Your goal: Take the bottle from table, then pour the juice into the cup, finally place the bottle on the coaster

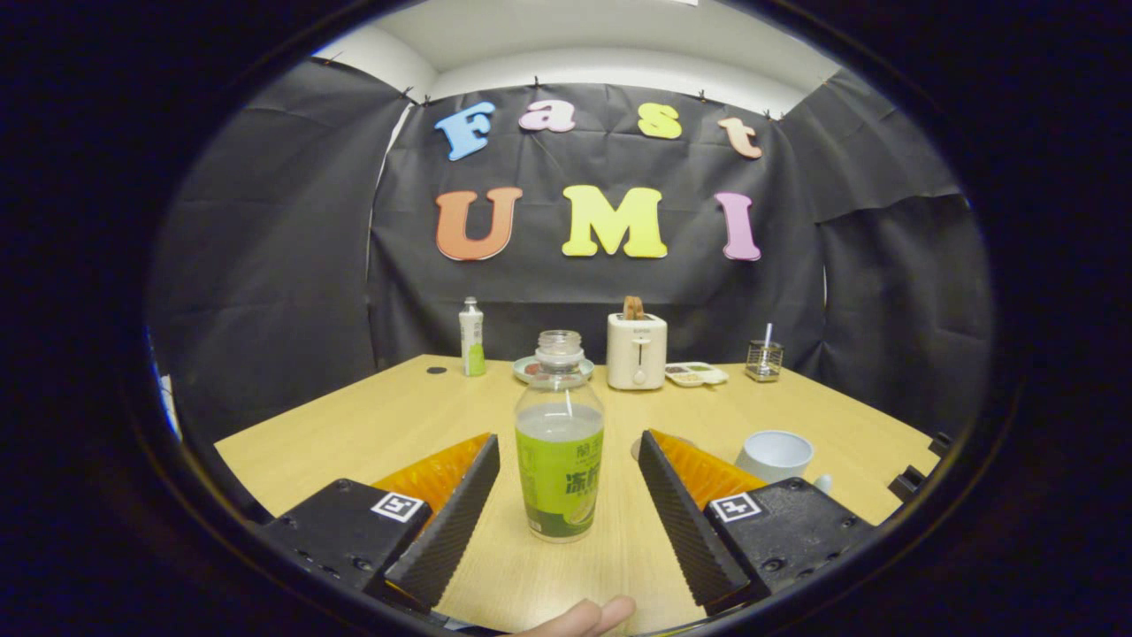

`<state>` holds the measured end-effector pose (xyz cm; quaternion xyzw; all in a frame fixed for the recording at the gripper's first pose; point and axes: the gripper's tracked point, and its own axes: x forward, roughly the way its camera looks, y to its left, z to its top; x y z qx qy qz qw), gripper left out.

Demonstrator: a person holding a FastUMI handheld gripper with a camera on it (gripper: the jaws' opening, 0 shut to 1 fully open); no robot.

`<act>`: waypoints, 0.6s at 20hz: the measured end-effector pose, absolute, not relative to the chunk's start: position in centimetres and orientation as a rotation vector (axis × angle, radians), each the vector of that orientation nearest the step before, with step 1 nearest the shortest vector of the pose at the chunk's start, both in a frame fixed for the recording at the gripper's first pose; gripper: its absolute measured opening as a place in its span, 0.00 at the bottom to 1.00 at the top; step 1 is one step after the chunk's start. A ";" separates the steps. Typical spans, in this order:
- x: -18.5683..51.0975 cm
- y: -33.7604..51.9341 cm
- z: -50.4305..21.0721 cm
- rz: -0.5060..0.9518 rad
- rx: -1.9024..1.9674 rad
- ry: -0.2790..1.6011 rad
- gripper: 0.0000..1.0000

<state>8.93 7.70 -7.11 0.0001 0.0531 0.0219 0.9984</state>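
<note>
Bottle (559, 438) stood upright on the wooden table (371, 425), uncapped, directly between the two fingers of the gripper (562, 495) but touching neither. Claw spread wide; a clear gap showed on each side of the bottle. Clear plastic, green label round the lower half, pale juice up to about the shoulder.

Judgement: fairly full, so moderately heavy for its build. Thin wall likely to give under a hard squeeze, and with no cap a crush could push juice out of the neck. Smooth plastic may slip; the label band should offer the better purchase. Best hold judged to be across the labelled body, below the liquid line, with the ribbed pads square to it.

White cup (776, 456) sat beyond the right finger, mouth up. A round flat shape partly hidden behind that finger was possibly the coaster (638, 448); could not confirm. A fingertip (588, 617) showed at the near table edge.
</note>
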 end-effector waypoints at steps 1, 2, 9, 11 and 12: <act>9.4 7.9 -7.4 0.043 -0.007 0.115 1.00; 10.1 8.2 -7.7 0.041 -0.009 0.126 1.00; 13.2 8.0 -8.2 -0.002 0.022 0.128 1.00; 13.9 7.8 -8.0 -0.017 0.030 0.122 1.00; 14.2 7.5 -7.9 -0.037 0.029 0.120 1.00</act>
